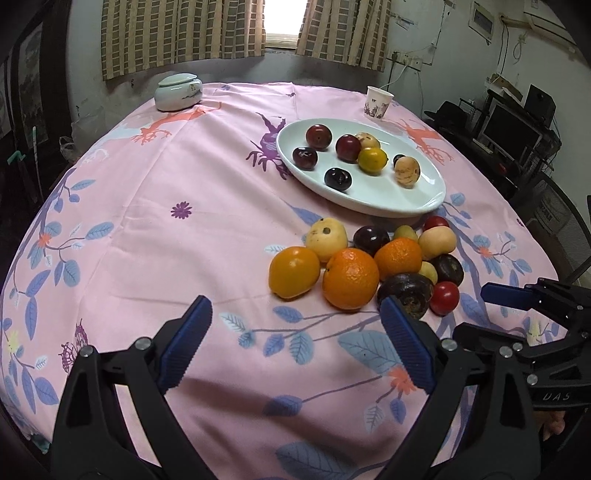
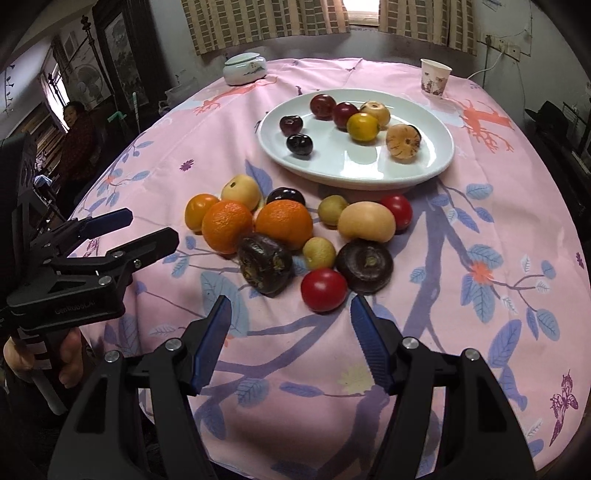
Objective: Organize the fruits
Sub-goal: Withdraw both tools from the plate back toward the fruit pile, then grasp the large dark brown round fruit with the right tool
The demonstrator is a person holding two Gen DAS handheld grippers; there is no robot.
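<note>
Fruit pile [image 2: 295,240] just ahead of both gaping, empty tools.

Ahead of you, checked brown-and-beige curtains [image 1: 184,37] hang partly drawn over a window [image 1: 282,18] that lets in bright daylight. The wall [image 1: 424,33] below and beside them is pale and scuffed, with a white power strip [image 1: 406,61] and loose cables. To your right stands a dark shelf unit holding a monitor [image 1: 511,134] and a speaker [image 1: 539,103]. To your left, dark wooden furniture [image 2: 122,48] lines the room, and a seated woman [image 2: 75,140] looks your way.
</note>
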